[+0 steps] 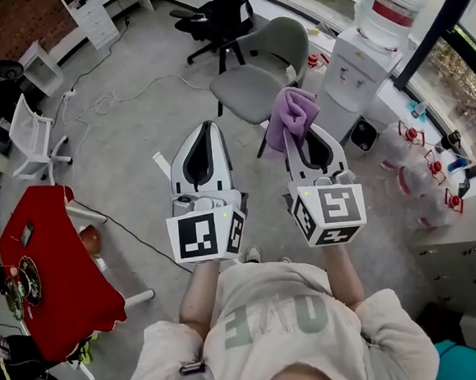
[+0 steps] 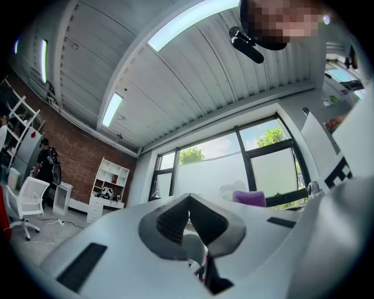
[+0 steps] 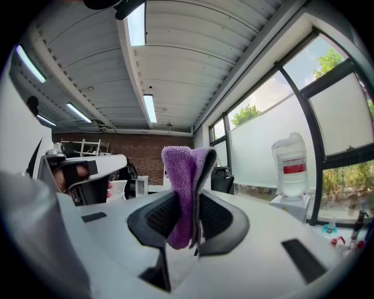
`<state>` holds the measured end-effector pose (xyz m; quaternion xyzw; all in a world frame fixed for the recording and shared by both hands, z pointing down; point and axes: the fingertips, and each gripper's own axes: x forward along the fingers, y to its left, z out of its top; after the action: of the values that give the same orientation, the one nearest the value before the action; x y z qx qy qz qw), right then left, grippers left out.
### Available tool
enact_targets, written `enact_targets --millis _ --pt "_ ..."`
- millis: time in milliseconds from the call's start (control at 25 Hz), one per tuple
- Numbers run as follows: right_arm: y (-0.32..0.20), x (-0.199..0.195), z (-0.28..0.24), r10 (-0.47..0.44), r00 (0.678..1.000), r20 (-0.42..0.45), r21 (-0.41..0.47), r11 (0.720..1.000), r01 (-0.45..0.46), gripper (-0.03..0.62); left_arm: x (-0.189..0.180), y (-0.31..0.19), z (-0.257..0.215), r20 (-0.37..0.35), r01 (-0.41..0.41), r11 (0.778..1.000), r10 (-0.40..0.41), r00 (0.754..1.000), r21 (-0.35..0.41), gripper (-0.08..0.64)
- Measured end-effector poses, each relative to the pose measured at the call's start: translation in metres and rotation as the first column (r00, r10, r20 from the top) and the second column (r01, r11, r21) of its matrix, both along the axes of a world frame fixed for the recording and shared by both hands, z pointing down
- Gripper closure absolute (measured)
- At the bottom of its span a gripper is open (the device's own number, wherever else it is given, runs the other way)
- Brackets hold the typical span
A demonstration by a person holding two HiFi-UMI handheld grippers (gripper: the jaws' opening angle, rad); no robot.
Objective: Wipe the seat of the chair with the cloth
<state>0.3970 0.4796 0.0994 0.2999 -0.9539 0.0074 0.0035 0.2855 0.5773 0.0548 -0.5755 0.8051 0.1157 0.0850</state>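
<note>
Office floor [image 1: 128, 144], grey, cables trailing. The chair [image 1: 246, 90] stands just ahead of my right hand-held gripper [image 1: 306, 143], nearer it than my left hand-held gripper [image 1: 206, 128], which is closed and empty. The right one clamps the purple cloth [image 1: 291, 115], clear of the seat.

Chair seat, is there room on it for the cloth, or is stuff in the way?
Yes, the grey chair's seat looks bare wherever it shows. The floor between it and the white chair is open too, bar a cable. It's crowded to the right, by the water cooler and bottles.
</note>
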Motion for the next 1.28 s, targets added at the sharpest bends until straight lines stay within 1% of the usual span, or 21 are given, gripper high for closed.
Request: enact_targets --millis 320,520,720,800,920,1040,1120,1280 --pt "0.0 -0.039 0.006 0.03 0.999 0.01 0.004 1.0 -0.03 0.5 -0.041 0.003 0.007 0.001 -0.041 0.999 0.041 0.999 -0.004 0.548" --pt "-0.02 -0.058 0.023 0.049 0.999 -0.003 -0.026 0.998 -0.049 0.5 -0.065 -0.015 0.019 -0.006 -0.049 0.998 0.049 0.999 -0.026 0.548" --pt "-0.055 -0.096 0.031 0.043 0.999 -0.012 -0.028 0.999 -0.043 0.5 -0.106 -0.043 0.027 -0.01 -0.034 0.999 0.034 0.999 -0.035 0.548" --pt "-0.074 -0.114 0.036 0.029 0.999 -0.018 -0.028 0.999 -0.029 0.5 -0.123 -0.063 0.034 -0.015 -0.032 0.998 0.032 0.999 -0.045 0.548" --pt "-0.115 -0.148 0.046 -0.003 1.0 -0.016 -0.038 0.999 0.002 0.5 -0.148 -0.107 0.046 -0.002 -0.034 0.997 0.034 0.999 -0.064 0.548" --pt "-0.166 -0.189 0.05 0.01 0.999 -0.036 0.006 1.0 -0.01 0.5 -0.18 -0.156 0.054 0.002 -0.04 0.997 0.04 0.999 -0.073 0.548" --pt "-0.202 -0.22 0.049 0.03 0.998 -0.047 0.036 0.999 -0.028 0.5 -0.209 -0.189 0.056 0.005 -0.043 0.996 0.043 0.999 -0.081 0.548" --pt "-0.282 -0.281 0.039 0.042 0.998 -0.048 0.029 0.999 -0.041 0.5 -0.279 -0.259 0.047 0.008 -0.038 0.996 0.038 0.999 -0.081 0.548"
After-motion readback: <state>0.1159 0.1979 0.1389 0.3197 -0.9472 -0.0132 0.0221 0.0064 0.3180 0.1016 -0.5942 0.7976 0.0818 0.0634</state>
